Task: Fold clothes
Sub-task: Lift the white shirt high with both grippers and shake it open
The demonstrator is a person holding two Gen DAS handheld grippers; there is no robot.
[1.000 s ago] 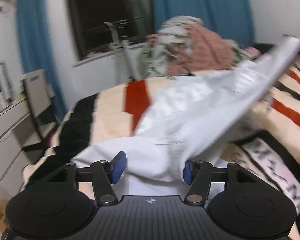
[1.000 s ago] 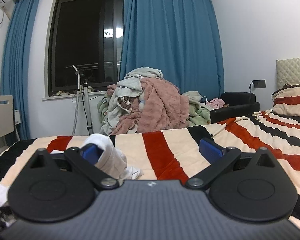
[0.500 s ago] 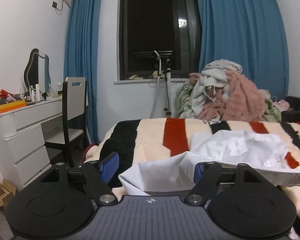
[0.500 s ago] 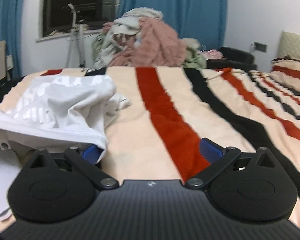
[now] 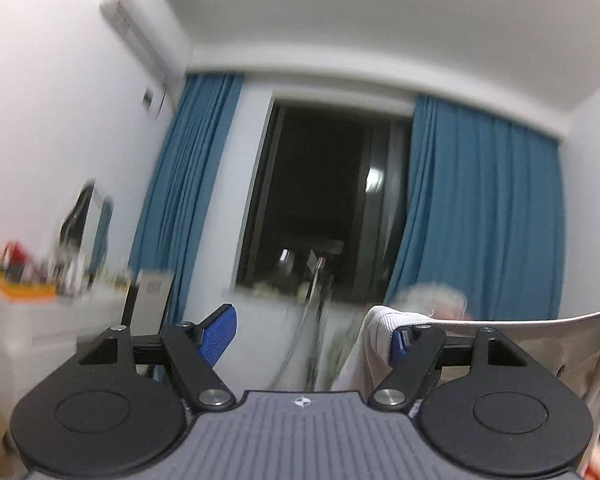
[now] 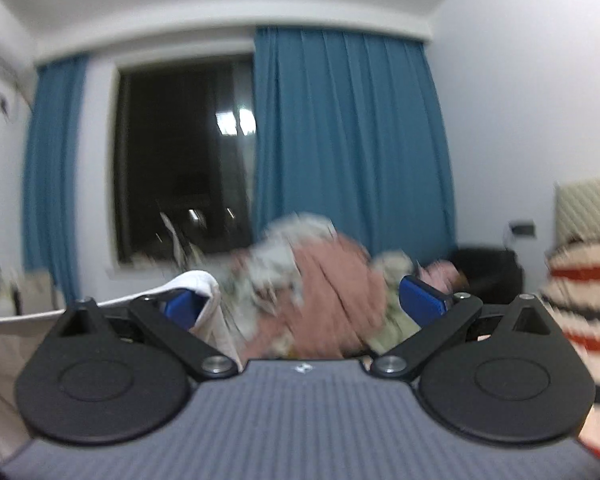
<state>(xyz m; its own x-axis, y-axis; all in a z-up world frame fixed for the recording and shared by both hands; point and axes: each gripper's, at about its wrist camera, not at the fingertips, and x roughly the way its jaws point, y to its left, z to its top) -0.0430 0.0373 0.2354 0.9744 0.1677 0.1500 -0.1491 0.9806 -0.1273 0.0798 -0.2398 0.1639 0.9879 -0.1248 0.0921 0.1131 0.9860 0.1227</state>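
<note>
- The shirt (image 5: 476,356) is white and hangs up in the air, pulled out between the two tongs.
- The left tongs (image 5: 314,336) are wide apart. The shirt's edge is hooked over one blue pad (image 5: 400,344) only. The other pad (image 5: 218,334) is bare, so nothing is pinched.
- The right tongs (image 6: 304,306) are wide apart too. The shirt's other end (image 6: 198,284) is draped over one blue pad (image 6: 182,306), and nothing is pinched there either.
- Past the tongs is a heap of clothes (image 6: 320,276), with a pink one in it.
- Behind that are blue curtains (image 6: 348,140) and a dark window (image 6: 180,152).
- A striped blanket (image 6: 580,288) is at the side.
- The pictures are blurry.
</note>
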